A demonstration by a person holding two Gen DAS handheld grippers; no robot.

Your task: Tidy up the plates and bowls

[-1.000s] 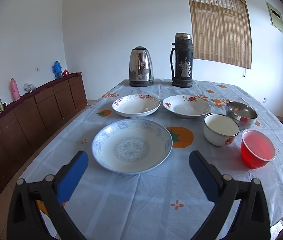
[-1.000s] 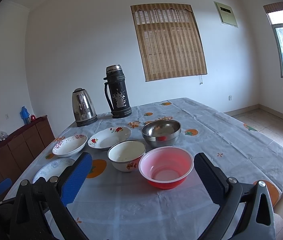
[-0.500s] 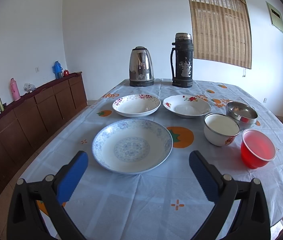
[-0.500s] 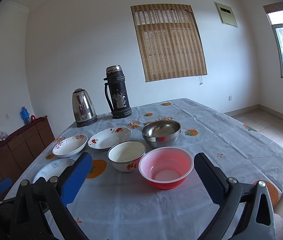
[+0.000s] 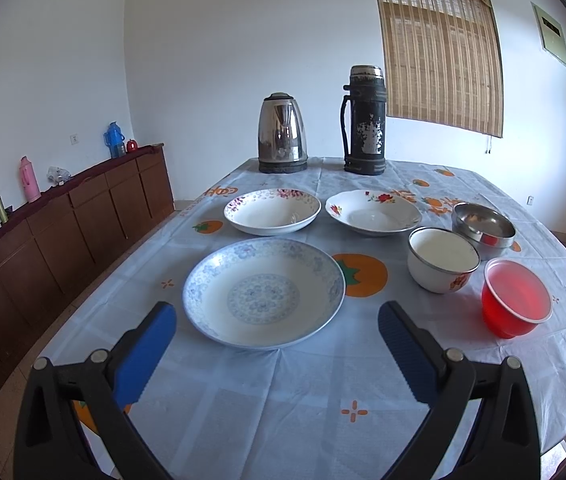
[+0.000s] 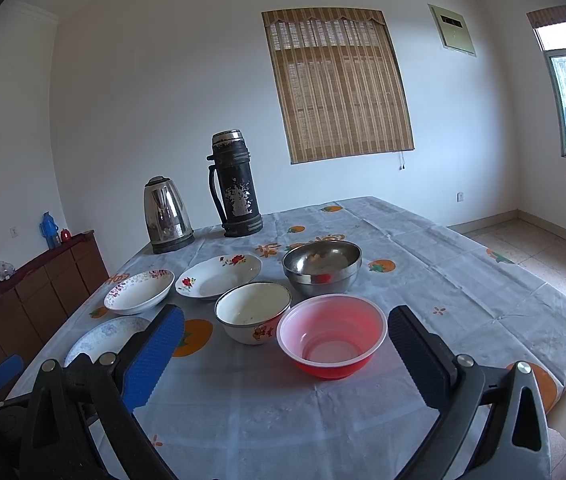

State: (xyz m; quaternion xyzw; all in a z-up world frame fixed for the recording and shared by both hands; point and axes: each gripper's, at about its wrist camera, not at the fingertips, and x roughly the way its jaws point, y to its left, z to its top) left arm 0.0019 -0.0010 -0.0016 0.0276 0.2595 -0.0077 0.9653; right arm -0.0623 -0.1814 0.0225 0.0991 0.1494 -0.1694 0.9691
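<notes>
Hovering over the near edge of the table [image 5: 243,408], we have nothing in hand yet: the left gripper [image 5: 277,344] is spread wide and empty with the blue-patterned plate [image 5: 263,292] lying just ahead between its fingers, and the right gripper [image 6: 285,354] is likewise wide and empty, framing the red plastic bowl [image 6: 331,334]. We judge the sorting has not begun, since every piece sits alone on the cloth: the two floral plates [image 5: 272,211] [image 5: 373,212] side by side behind the blue one, and the white enamel bowl [image 6: 253,310] and steel bowl [image 6: 322,266] close behind the red one, the enamel bowl almost touching it. The next move, as we read it, calls for closing on one rim, and a plate's low rim needs a shallow, tilted approach. Room is good on our right, where the cloth lies bare to the table's far side; it is tighter among the bowls. The kettle [image 5: 282,134] and the black thermos flask [image 5: 364,120] stand well back. The red bowl sits nearest the front edge.
</notes>
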